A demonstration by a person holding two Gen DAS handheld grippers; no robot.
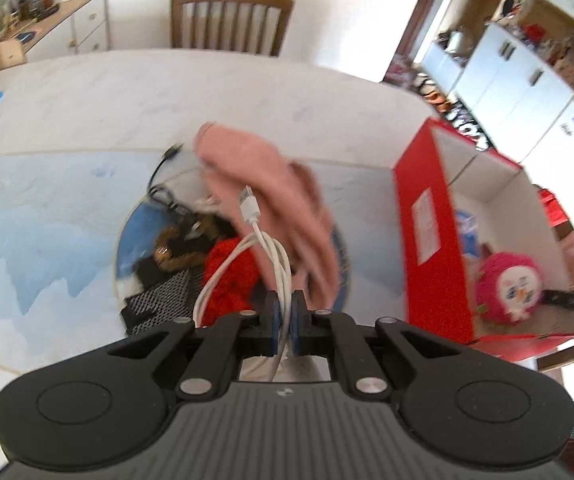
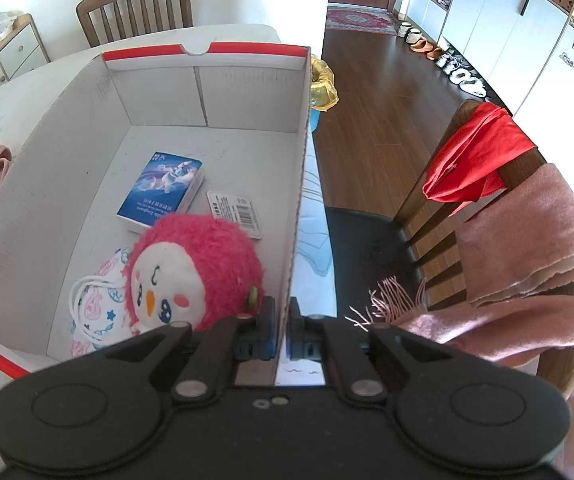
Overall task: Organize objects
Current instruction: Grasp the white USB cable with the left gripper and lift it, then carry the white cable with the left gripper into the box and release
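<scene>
We judge the step in hand to be the carrying of the white cable point(image 1: 265, 248) from the round tray point(image 1: 135, 232) to the red box point(image 1: 431, 232). To do it well, we advise lifting until the hanging loops are free of the pink cloth point(image 1: 271, 184) and the red knit point(image 1: 231, 276) under it, then crossing the near wall of the box before letting go; a snagged loop could drag the cloth along.

The left gripper point(image 1: 285, 312) has its jaws drawn together on the cable, which runs between the blue pads point(image 1: 274, 316) and loops out ahead, plug end uppermost. The cable hangs above the tray, left of the box.

The right gripper point(image 2: 283, 320) is closed on the right wall of the box, one pad inside and one outside, steadying it. Inside the box we find a pink plush point(image 2: 195, 272), a blue booklet point(image 2: 161, 190), a card point(image 2: 235, 214) and a printed mask point(image 2: 95, 308).
</scene>
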